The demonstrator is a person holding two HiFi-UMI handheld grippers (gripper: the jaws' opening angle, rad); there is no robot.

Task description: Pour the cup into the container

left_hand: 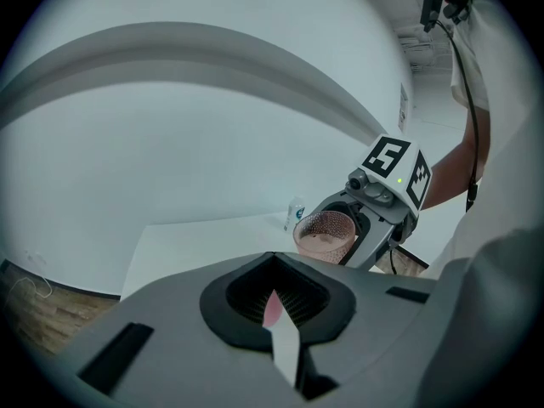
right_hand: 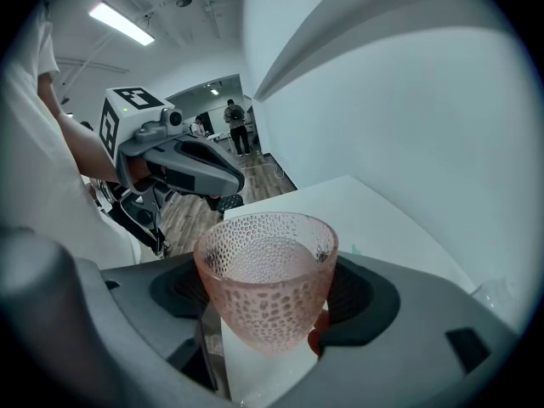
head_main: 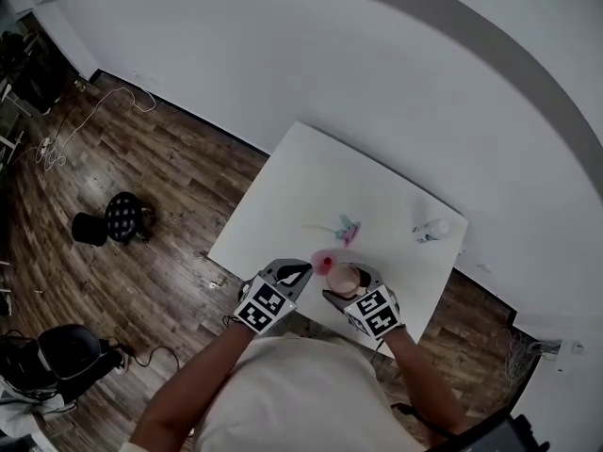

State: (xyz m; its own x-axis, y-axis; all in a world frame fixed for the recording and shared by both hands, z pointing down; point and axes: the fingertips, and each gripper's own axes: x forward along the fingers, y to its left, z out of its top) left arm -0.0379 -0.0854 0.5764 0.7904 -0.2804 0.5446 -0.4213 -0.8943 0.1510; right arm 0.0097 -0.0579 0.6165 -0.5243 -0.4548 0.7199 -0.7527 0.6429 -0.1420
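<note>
A pink dimpled glass cup (right_hand: 266,283) stands upright between the jaws of my right gripper (right_hand: 270,334), which is shut on it; the cup (head_main: 344,279) hangs over the table's near edge. From the left gripper view the same cup (left_hand: 324,232) shows in the right gripper (left_hand: 374,219). My left gripper (head_main: 303,271) is shut just left of the cup, next to a small pink-red round thing (head_main: 326,262). A pink sliver shows at the closed tips of the left gripper (left_hand: 276,313); I cannot tell whether it is held.
The white table (head_main: 311,186) carries a small teal and pink item (head_main: 349,228) in the middle and a clear bottle (head_main: 431,229) near its right edge. Wood floor with a black stool (head_main: 122,217) lies to the left. The wall runs behind the table.
</note>
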